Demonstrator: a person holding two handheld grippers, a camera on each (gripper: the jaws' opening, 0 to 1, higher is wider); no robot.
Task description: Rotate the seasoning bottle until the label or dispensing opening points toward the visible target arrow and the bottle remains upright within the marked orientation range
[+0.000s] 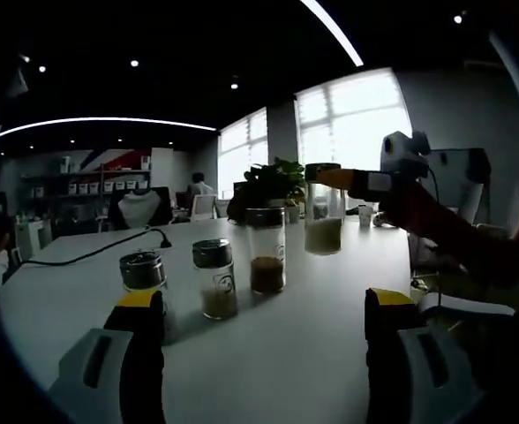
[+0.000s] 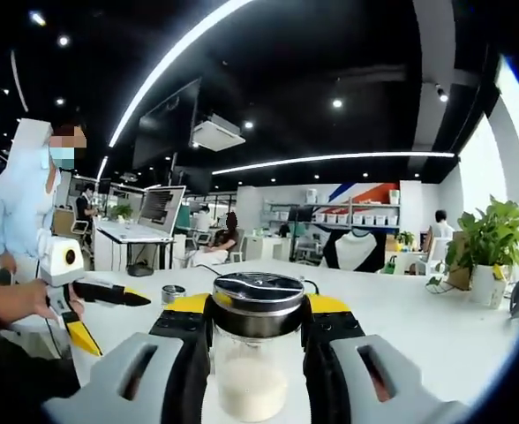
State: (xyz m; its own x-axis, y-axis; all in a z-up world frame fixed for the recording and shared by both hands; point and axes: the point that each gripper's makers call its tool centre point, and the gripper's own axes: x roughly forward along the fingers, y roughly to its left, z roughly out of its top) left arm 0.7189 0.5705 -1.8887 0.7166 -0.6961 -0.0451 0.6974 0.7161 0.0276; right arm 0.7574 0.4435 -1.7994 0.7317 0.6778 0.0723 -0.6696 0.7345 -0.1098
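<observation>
**Bottle lifted and gripped, turn toward the arrow not yet confirmed**

The white surface (image 1: 330, 336) is spreading across the lower half of the left gripper view, and it is carrying three glass bottles in a row at centre-left: a tall bottle of brown seasoning (image 1: 267, 250), a shorter bottle of pale seasoning (image 1: 215, 278) to its left, and a metal-capped bottle (image 1: 143, 270) at the far left, just above the left tool's jaw. A potted plant (image 1: 275, 183) is standing behind them near the windows.

The task's seasoning bottle (image 2: 256, 353) is sitting at the bottom centre of the right gripper view, where the right tool (image 2: 258, 334) is clamping it just under its metal lid, white powder lying level in the bottom. In the left gripper view the same bottle is appearing at upper centre-right, held above the surface and looking upright.

The left tool (image 1: 264, 322) is hanging released, jaws spread wide with nothing between them, at the bottom of its view.

As I judge it, the pick-up is done. No target arrow or marked range is showing in either view, and the label is too faint to read, so whether the bottle is turned correctly cannot be told; the rotation and setting down appear to be left.
</observation>
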